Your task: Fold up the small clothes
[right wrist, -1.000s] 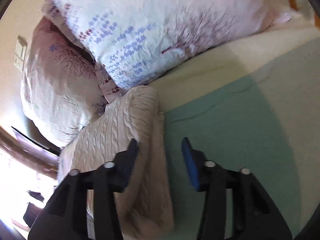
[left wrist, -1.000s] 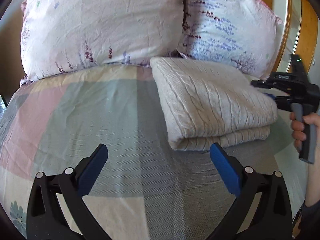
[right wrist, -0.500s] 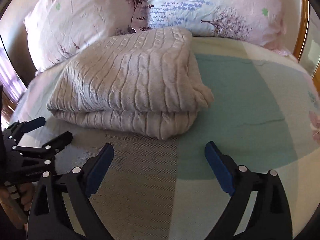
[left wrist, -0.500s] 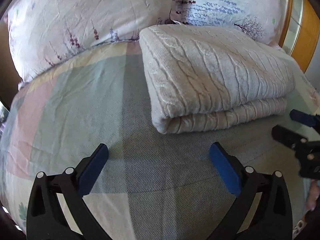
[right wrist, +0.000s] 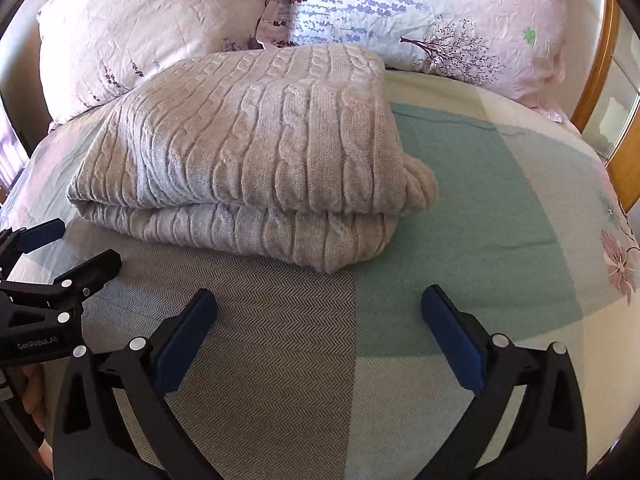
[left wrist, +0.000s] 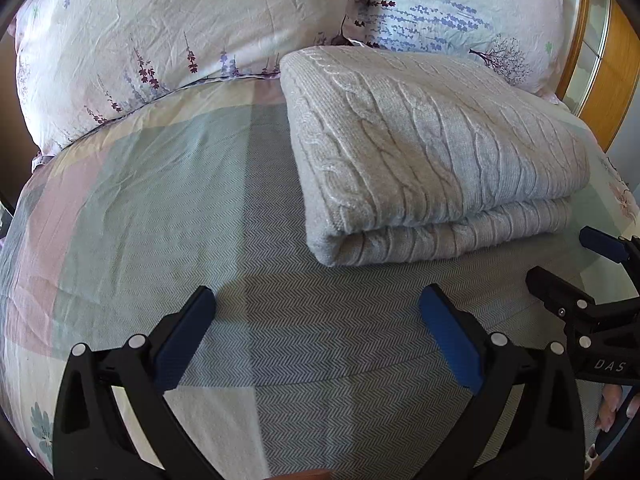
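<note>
Sweater, cable-knit and folded, is laid on the patchwork bedspread ahead of both claws, untouched. Left gripper and right gripper are held spread wide, grasping nothing. Floral pillows are propped beyond.

sweater: 1 | pillows: 2 | grippers: 2 | bedspread: 1

Left gripper: jaws spread wide, nothing between blue pads, not touching anything. Right gripper: jaws spread wide, nothing held, level alongside left gripper, both pointing same way. Bare fingers of right hand wrap its handle.
</note>
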